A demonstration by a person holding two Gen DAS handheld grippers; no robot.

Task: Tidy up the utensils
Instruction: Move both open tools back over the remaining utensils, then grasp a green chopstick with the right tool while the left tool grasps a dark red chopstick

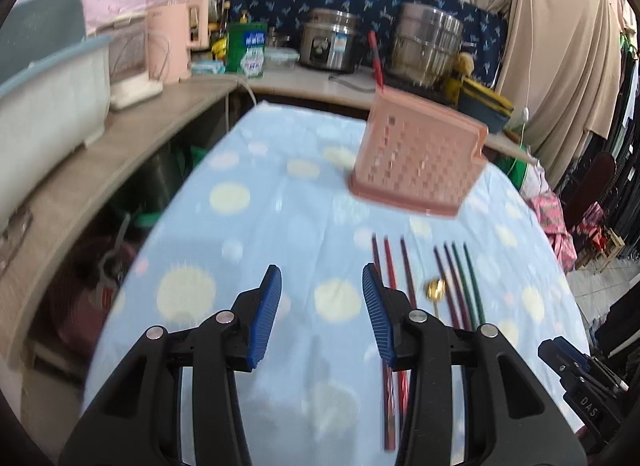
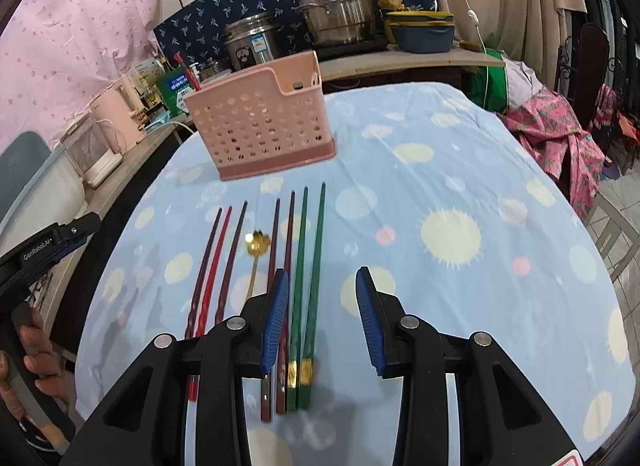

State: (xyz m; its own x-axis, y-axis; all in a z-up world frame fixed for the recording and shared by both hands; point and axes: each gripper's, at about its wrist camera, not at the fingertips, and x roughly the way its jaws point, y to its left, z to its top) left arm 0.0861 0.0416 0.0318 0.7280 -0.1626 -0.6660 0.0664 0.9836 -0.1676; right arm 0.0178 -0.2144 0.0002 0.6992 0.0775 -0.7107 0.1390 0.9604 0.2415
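Since the slim lacquered chopsticks [image 2: 256, 286] lie side by side on the pale blue dotted tablecloth [image 2: 460, 169], long axes running from me toward the pink perforated plastic utensil holder [image 2: 260, 125] at the far end, I judge any pick must come across their width. A small gold spoon [image 2: 256, 244] rests among them, and one red utensil already stands in the holder. My right gripper [image 2: 322, 284] is nearer: its jaws stand apart and empty, with the two green chopsticks [image 2: 310, 266] showing between them. My left gripper [image 1: 322, 280], also parted and holding nothing, hovers beside the row, the dark red sticks [image 1: 390, 262] at its right-hand finger.
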